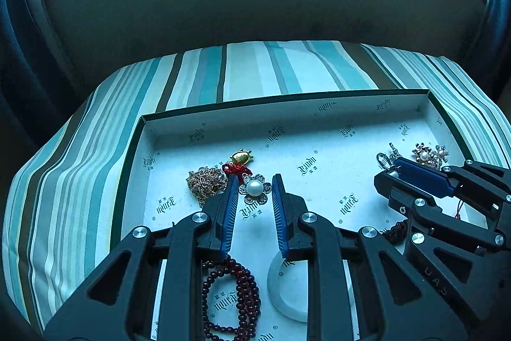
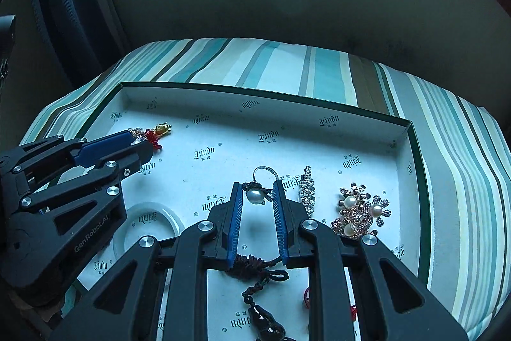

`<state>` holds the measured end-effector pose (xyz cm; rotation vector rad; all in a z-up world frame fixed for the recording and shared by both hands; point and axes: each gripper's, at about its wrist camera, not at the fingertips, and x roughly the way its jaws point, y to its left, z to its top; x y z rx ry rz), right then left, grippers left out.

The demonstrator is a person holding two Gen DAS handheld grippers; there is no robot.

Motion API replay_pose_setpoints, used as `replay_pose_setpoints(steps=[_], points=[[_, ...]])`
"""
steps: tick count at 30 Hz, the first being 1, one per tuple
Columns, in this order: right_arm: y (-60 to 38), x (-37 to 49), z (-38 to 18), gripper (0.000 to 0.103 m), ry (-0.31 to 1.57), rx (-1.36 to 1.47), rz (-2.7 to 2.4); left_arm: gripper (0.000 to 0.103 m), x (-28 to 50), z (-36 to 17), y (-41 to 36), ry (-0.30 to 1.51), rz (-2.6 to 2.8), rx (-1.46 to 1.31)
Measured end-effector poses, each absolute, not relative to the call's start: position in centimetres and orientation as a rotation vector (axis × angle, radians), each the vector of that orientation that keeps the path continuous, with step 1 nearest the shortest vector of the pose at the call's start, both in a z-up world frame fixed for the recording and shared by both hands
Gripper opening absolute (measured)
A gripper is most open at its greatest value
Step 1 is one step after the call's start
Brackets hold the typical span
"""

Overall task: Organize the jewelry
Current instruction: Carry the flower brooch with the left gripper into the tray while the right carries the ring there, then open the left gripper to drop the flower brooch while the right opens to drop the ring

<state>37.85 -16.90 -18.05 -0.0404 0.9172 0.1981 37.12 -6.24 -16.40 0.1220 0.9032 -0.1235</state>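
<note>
Jewelry sits loose in my printed box lid (image 1: pixel 150 146), which rests on a striped cushion (image 1: pixel 80 149), probably so nothing rolls off. Far left: tangled gold chain (image 1: pixel 204 182), then a gold-and-red charm (image 1: pixel 239 162), then the pearl flower brooch (image 1: pixel 255 189). My left tool (image 1: pixel 255 181) is part open, jaws either side of that brooch, one blue pad just beside each edge; can't tell if they touch it, nothing gripped yet. I judge I'm lining up to pinch it. Dark red bead string (image 1: pixel 242 286) and a white ring-shaped bangle (image 1: pixel 287 293) lie under the left tool, nearer me. Moving right: my right tool (image 2: pixel 255 195) is also part open, straddling a pearl ring (image 2: pixel 254 195), whose metal band stands up just beyond; the pads look very near the pearl, contact unclear, not clamped. A dark knotted cord pendant (image 2: pixel 262 274) lies below it. Right of that, a rhinestone bar clip (image 2: pixel 307 187), then a pearl flower cluster brooch (image 2: pixel 357 210) near the lid's right wall. Small pearls look slippery, so a centred squeeze matters.
</note>
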Motion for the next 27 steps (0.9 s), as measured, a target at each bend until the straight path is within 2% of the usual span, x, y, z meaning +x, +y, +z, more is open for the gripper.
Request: replay_pose_setpoints(steps=[23,26,27], points=[[-16.5,38.8,-18.7,0.020,0.941,-0.040,0.187,0.022,38.4,-17.7,-6.3,0.962,-0.127,0.098],[-16.6,38.7,-18.8,0.020,0.941,-0.040,0.187,0.026,38.4,-17.7,-6.3,0.957,-0.127,0.100],[-16.5,38.6,-18.9,0.020,0.941,-0.041,0.187,0.031,38.4,-17.6,-6.4,0.955,-0.126,0.100]])
